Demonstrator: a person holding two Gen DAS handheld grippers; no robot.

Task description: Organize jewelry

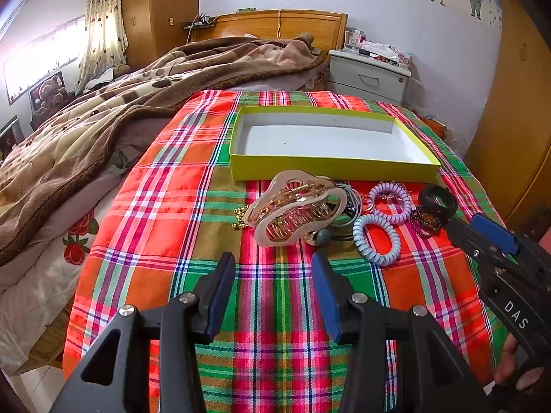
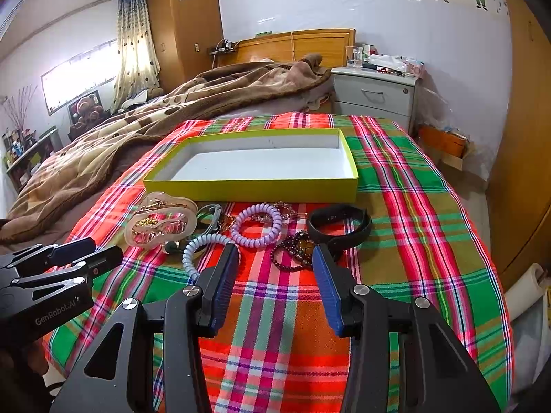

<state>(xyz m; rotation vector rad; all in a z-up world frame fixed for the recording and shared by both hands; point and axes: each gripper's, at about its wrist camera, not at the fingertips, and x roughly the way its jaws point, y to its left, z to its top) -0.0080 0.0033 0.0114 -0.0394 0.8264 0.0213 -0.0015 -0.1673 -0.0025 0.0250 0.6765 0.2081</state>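
Observation:
Jewelry lies in a heap on the plaid cloth (image 1: 275, 309) in front of an empty yellow-green box (image 1: 330, 168) (image 2: 251, 189). In the heap are a beige hair claw (image 1: 296, 210) (image 2: 162, 222), a purple coil tie (image 1: 389, 203) (image 2: 256, 225), a pale blue coil tie (image 1: 377, 239) (image 2: 199, 247), a black band (image 1: 437, 201) (image 2: 339, 223) and a dark beaded bracelet (image 1: 425, 222) (image 2: 292, 251). My left gripper (image 1: 272, 258) (image 2: 108, 248) is open, just short of the claw. My right gripper (image 2: 275, 251) (image 1: 461, 220) is open, its tips at the near edge of the bracelet and band.
A rumpled brown blanket (image 1: 103, 120) covers the bed to the left and behind. A grey nightstand (image 1: 368, 75) with clutter stands at the back right by a wooden wardrobe (image 1: 516, 120). The cloth drops off at the right edge (image 2: 496, 275). A hand (image 1: 513, 364) holds the right gripper.

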